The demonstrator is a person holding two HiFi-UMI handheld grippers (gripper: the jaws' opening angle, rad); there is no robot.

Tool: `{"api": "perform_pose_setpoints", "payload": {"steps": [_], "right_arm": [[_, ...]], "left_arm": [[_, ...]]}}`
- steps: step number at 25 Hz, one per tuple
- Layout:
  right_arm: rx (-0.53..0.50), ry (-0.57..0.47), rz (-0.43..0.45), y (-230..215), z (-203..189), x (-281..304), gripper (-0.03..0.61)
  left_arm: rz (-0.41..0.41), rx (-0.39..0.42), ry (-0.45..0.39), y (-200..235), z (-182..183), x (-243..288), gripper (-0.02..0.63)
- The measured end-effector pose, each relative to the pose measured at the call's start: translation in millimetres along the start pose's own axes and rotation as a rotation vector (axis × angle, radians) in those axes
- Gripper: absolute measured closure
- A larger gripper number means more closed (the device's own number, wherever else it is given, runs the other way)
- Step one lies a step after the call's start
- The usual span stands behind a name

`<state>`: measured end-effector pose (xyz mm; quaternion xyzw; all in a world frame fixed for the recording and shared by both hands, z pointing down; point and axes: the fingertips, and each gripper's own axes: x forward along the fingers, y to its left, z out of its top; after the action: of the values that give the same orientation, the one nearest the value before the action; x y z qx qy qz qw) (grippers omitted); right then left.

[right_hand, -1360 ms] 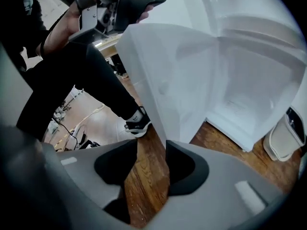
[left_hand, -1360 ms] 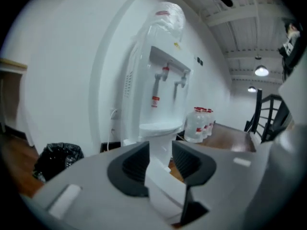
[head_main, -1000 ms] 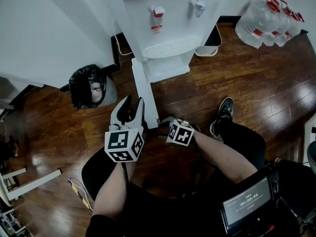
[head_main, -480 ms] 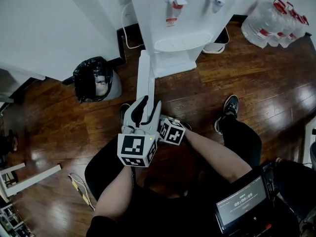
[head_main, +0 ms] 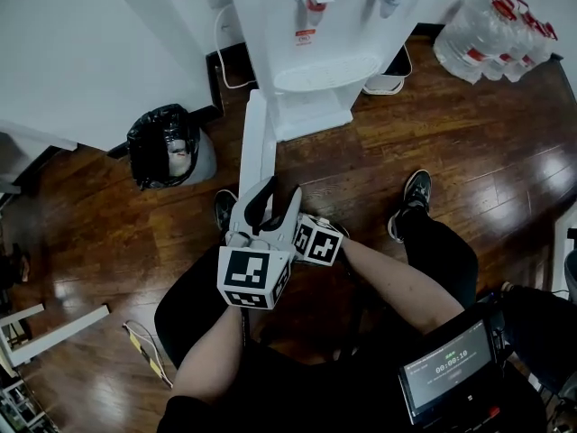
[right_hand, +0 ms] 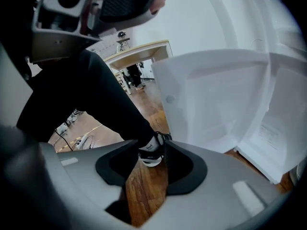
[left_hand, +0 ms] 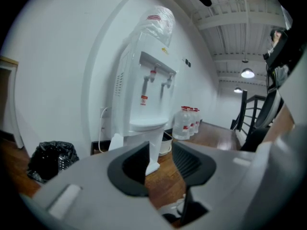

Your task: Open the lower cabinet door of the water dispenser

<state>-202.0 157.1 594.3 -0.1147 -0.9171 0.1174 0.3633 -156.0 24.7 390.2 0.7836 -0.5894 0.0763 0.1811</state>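
Cabinet door (head_main: pixel 256 138) swung out from water dispenser (head_main: pixel 315 70), long edge running toward person. Left gripper (head_main: pixel 278 192) nearer, at door's free end, jaws apart, empty. Right gripper (right_hand: pixel 152 161) beside door's inner face, jaws half-wide, just narrowed, nothing between.

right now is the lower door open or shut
Open: the door stands swung out edge-on from the dispenser.

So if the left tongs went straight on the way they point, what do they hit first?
Most likely the free edge of the open lower cabinet door, which shows straight ahead beyond the left tongs. Depth is unclear.
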Motion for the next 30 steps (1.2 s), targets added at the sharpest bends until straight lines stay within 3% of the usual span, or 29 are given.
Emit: {"api": "perform_pose_setpoints", "payload": {"steps": [2, 6, 10, 13, 17, 22, 24, 30], "right_arm": [[0.053, -0.053, -0.044, -17.8, -1.3, -26.5, 0.426], [0.159, -0.176, -0.240, -84.2, -2.8, -106.9, 0.467], [0.244, -0.330, -0.380, -115.4, 5.8, -195.8, 0.474], [0.198, -0.345, -0.451, -127.1, 11.4, -240.1, 0.474], [0.136, -0.381, -0.482, -124.1, 33.5, -264.9, 0.486], [0.133, -0.490, -0.465, -138.2, 66.6, -290.2, 0.511], [0.139, -0.525, -0.504, -144.2, 74.3, -303.8, 0.511], [0.106, -0.689, -0.922, -161.2, 83.8, -372.5, 0.520]], "left_arm": [[0.003, -0.027, -0.031, 2.8, 13.2, 5.5, 0.446], [-0.033, -0.065, -0.068, -8.0, 36.5, 20.6, 0.454], [-0.082, -0.043, -0.060, -33.3, 42.7, 26.4, 0.456], [-0.075, -0.053, -0.034, -34.9, 45.9, 30.1, 0.456], [-0.061, -0.138, -0.050, -29.5, 58.1, 24.7, 0.456], [-0.022, -0.074, -0.108, -18.5, 84.9, 48.6, 0.459], [-0.031, -0.072, -0.113, -18.9, 83.6, 57.5, 0.459], [-0.021, 0.005, -0.082, -33.9, 67.9, 68.2, 0.459]]}}
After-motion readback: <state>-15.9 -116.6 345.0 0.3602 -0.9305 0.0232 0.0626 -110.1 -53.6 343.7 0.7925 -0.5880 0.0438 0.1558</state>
